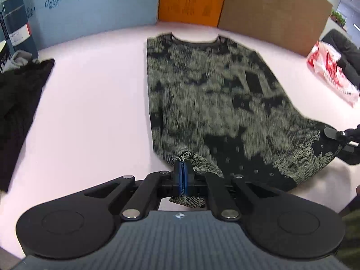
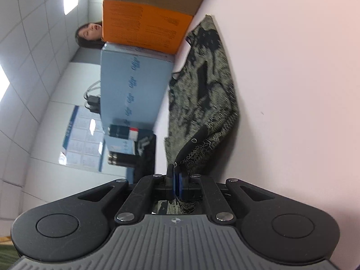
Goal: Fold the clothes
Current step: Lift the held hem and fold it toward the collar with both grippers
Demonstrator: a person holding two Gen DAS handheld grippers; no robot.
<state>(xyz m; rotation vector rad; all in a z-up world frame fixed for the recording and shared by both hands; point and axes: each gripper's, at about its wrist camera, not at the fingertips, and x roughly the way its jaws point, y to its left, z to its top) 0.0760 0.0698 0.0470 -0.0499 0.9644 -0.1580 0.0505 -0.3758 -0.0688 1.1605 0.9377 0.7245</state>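
A dark top with a pale green-and-black print [image 1: 211,103] lies on the pink table [image 1: 94,103], neckline at the far side. My left gripper [image 1: 182,171] is shut on the near left corner of its hem, and a bit of cloth hangs behind the blue pads. My right gripper [image 1: 337,139] shows at the right edge, at the hem's right corner. In the right wrist view, rolled sideways, the right gripper [image 2: 176,180] is shut on the printed top [image 2: 202,103], which stretches away from it.
A black garment [image 1: 20,103] lies at the table's left. Blue [image 1: 90,6], orange [image 1: 191,0] and brown [image 1: 270,11] boxes line the far edge. A red-and-white plastic bag [image 1: 330,72] sits at the right. A person [image 2: 88,33] is behind the boxes.
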